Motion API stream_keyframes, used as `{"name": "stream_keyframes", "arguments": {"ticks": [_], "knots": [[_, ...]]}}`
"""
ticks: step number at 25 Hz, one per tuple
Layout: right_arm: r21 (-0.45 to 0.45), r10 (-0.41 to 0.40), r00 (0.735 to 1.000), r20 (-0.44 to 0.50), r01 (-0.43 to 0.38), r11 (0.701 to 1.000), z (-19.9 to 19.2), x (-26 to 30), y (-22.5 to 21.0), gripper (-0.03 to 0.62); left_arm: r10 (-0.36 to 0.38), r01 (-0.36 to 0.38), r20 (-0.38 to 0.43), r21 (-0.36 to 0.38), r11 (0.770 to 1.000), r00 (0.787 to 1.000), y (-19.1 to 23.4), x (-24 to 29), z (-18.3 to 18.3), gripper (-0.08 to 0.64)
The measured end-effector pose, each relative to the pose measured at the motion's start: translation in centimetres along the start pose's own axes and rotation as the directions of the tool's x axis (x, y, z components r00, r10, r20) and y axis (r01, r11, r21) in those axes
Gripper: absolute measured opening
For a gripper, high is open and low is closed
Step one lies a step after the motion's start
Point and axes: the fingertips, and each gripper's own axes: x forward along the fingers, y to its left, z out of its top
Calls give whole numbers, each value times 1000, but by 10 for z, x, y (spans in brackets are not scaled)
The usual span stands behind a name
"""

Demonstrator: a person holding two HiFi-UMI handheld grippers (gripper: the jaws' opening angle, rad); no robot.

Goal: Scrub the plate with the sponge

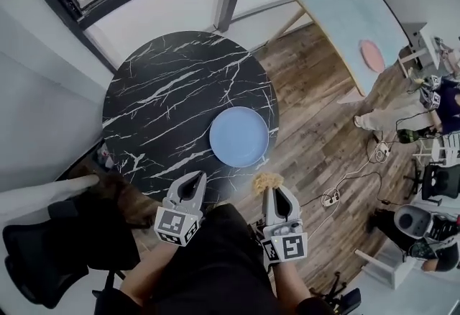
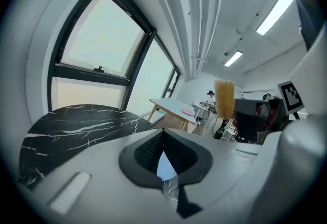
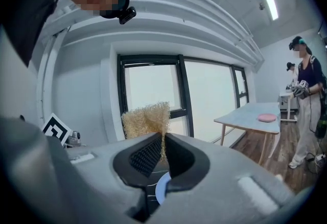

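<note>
**A:** Status? One camera at a time.

**B:** Head view: the plate (image 1: 238,136) lies flat on the round black table (image 1: 158,90), toward the right and close to the rim nearest me. Both grippers hang short of the table and nothing touches the plate. I have the left gripper (image 1: 195,177) aimed at the table. The right gripper (image 1: 272,190) carries the sponge (image 1: 268,180), a tuft poking out past the tips.

**A:** Left jaws?

**B:** Left gripper view: jaws pressed together, nothing between them. A sliver of blue plate shows through the gap under the tips. The sponge is off to the right, upright.

**A:** Right?

**B:** Right gripper view: jaws pinching the sponge low down, most of it standing free above the tips. The plate peeks out underneath, ahead.

**A:** Risks?

**B:** I'd guess two.
1. The plate sits loose near the rim on what looks like a slick top. A scrub stroke toward me could slide it off onto the floor (image 1: 316,141). I'd pin it with the left first, though with the jaws together I can only press, not clamp.
2. The hold on the sponge is shallow. Under pressure the free part may fold or pull out, and then the hard tips scrape the plate.
</note>
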Motion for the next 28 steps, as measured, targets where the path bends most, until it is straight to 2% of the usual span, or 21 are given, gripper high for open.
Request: {"name": "stream_keyframes", "arguments": {"ticks": [7,11,13,16,18,25,28], "knots": [[-17,85,996,-36,-86,996,-2,40,-4,20,73,-82,-83,-99,992,994,28,25,-32,1],[-28,171,984,-51,-172,985,-5,66,-16,20,110,-133,-131,-175,976,985,35,47,-51,2],[-43,235,970,-69,-238,970,-9,81,-21,20,143,-173,-157,-199,965,977,38,60,-60,33],[-98,328,938,-111,-339,936,-21,105,-29,20,214,-261,-203,-246,934,956,46,79,-80,48],[-103,365,920,-142,-380,919,-35,118,-38,20,236,-303,-247,-282,910,940,49,93,-100,62],[-52,429,872,-235,-452,890,-87,158,-72,20,308,-454,-396,-356,817,865,72,136,-172,146],[-38,451,855,-257,-475,879,-103,169,-75,20,317,-488,-431,-375,788,845,82,147,-189,176]]}}
